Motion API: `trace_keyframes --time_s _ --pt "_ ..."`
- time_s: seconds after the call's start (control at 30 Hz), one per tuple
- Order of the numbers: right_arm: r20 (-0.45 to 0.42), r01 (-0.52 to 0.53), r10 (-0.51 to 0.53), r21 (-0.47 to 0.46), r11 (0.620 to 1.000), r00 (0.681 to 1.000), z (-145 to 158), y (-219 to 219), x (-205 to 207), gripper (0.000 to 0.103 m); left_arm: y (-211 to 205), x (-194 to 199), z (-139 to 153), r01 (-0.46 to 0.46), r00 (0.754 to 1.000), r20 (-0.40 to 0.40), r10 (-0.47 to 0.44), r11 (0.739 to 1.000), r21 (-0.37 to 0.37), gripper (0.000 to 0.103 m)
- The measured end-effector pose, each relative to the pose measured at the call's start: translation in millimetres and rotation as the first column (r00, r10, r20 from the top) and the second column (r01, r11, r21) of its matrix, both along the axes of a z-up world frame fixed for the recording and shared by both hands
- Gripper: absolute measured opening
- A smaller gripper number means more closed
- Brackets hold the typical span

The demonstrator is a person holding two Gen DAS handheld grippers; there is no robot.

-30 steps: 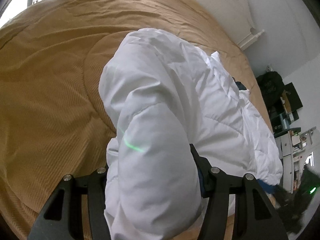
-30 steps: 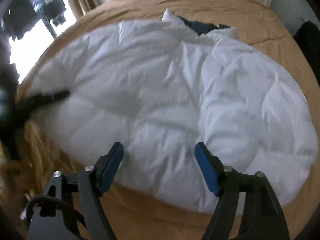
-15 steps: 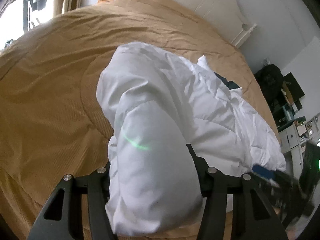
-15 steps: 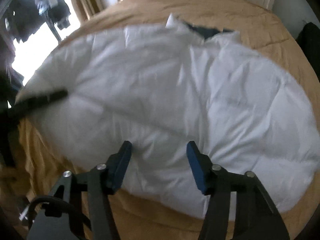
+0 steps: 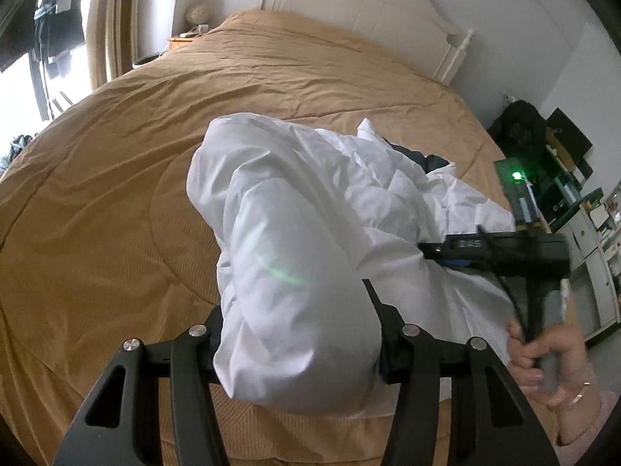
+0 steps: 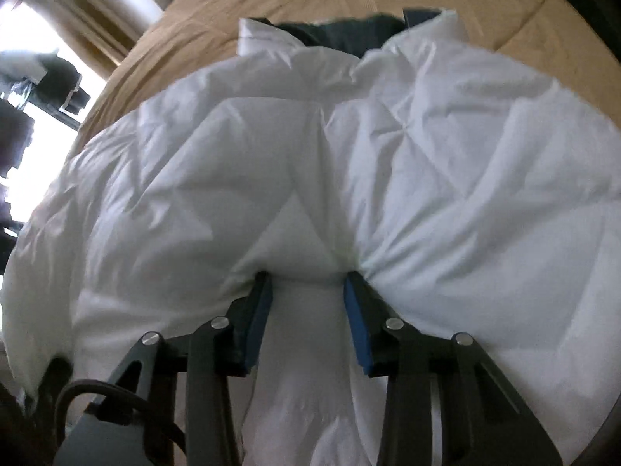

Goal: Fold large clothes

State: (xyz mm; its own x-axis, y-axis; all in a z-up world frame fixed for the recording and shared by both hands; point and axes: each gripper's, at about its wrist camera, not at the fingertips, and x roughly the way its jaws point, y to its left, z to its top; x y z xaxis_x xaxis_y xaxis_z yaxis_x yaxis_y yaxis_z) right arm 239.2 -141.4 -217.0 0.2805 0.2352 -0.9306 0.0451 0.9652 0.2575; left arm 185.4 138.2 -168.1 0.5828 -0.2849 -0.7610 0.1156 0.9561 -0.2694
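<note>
White puffer jacket (image 6: 388, 163) lies on bed (image 5: 116, 194). Left gripper (image 5: 295, 334) fingers clamped on raised sleeve. Right gripper (image 6: 306, 310) fingers closing, pinching hem fold. Step: securing grips. Next: carry both edges over body, evenly.

The jacket (image 5: 295, 233) is white quilted cloth, puffy and matt, creased into soft folds, with a dark blue lining (image 6: 341, 27) at its collar. The bedspread (image 5: 116, 202) is tan cloth with a fine ribbed weave and a matt look. The left gripper (image 5: 299, 334) is matt black plastic with shiny metal screw heads. The right gripper (image 6: 306, 310) is the same black plastic, with blue pads (image 6: 359, 322) that look rubbery. The headboard (image 5: 372, 4) is painted white wood, smooth.
</note>
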Motion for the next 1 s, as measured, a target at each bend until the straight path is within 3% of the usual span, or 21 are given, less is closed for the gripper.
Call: trace_keyframes --time_s 0.13,0.27,0.33,0.4,0.5,0.57,0.63,0.73,0.8,0.87,1.0 --pt "0.047 -0.028 0.032 -0.084 0.996 0.998 -2 11 1 0.038 -5 1 4 -0.007 1.000 -0.009 0.007 0.999 0.035 0.053" --pt "0.098 -0.036 0.040 -0.040 0.999 0.994 28 15 -42 0.038 -5 5 2 -0.011 1.000 -0.019 0.012 0.999 0.042 0.053" --pt "0.118 -0.073 0.083 -0.082 0.994 0.990 35 22 -68 0.040 -6 6 1 -0.014 1.000 -0.026 0.016 0.999 0.051 0.053" --pt "0.056 -0.082 0.088 -0.109 0.991 0.995 12 21 -80 0.043 -6 7 -1 -0.006 0.999 -0.042 0.007 1.000 0.029 0.053" --pt "0.049 -0.101 0.108 -0.137 0.986 0.993 -3 25 -74 0.044 -4 10 -4 -0.021 0.998 -0.050 0.023 0.999 0.040 0.053" --pt "0.036 -0.096 0.101 -0.127 0.987 0.994 6 27 -71 0.046 9 16 -12 -0.055 0.994 -0.097 0.053 0.998 -0.011 0.056" --pt "0.044 -0.095 0.099 -0.097 0.991 0.994 13 26 -66 0.046 28 22 -27 -0.093 0.983 -0.172 0.072 0.989 -0.119 0.069" --pt "0.037 -0.087 0.089 -0.066 0.994 0.995 9 23 -61 0.047 58 20 -58 -0.178 0.953 -0.294 0.078 0.926 -0.332 0.070" --pt "0.041 -0.085 0.088 -0.059 0.995 0.995 4 21 -58 0.047 73 7 -77 -0.242 0.935 -0.348 0.074 0.850 -0.467 0.078" --pt "0.045 -0.090 0.093 -0.069 0.994 0.995 3 24 -57 0.047 80 -5 -86 -0.280 0.928 -0.360 0.090 0.808 -0.519 0.086" --pt "0.050 -0.092 0.096 -0.079 0.993 0.994 5 30 -63 0.047 78 2 -91 -0.290 0.932 -0.347 0.103 0.784 -0.549 0.088"
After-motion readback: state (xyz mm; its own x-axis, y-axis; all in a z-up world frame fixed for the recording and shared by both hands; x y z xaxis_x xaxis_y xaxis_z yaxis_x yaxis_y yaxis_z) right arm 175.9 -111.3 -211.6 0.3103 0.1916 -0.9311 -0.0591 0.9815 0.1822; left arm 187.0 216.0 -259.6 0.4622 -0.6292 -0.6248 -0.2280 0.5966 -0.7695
